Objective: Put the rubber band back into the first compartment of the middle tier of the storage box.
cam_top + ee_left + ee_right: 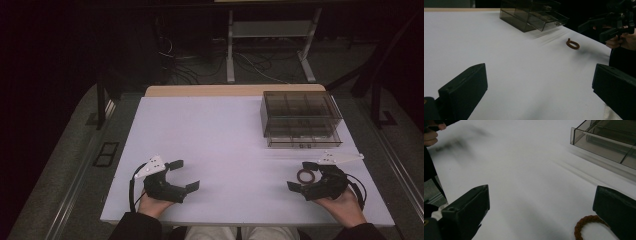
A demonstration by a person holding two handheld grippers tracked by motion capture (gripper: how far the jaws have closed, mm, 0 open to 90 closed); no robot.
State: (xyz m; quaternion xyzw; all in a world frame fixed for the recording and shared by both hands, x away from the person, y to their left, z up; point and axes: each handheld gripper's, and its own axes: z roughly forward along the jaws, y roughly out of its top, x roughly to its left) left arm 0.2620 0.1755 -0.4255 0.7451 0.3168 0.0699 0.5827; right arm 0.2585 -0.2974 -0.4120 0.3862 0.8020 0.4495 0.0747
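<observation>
White table (215, 145), lower right: open-jawed right gripper (301, 176) nears braided ring (305, 176), ungrabbed; left gripper (184, 174) open, empty; drawer box (300, 119) awaits.

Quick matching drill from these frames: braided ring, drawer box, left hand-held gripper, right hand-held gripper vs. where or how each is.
Things:
1. braided brown ring
2. smoky clear drawer box
3. left hand-held gripper
4. right hand-held gripper

States:
A. far right of the white table, one drawer pulled out
B. open, near left edge, nothing between its jaws
C. flat on the table by the right jaws
D. open, beside the ring, not gripping it

Pairs: 1-C, 2-A, 3-B, 4-D
</observation>
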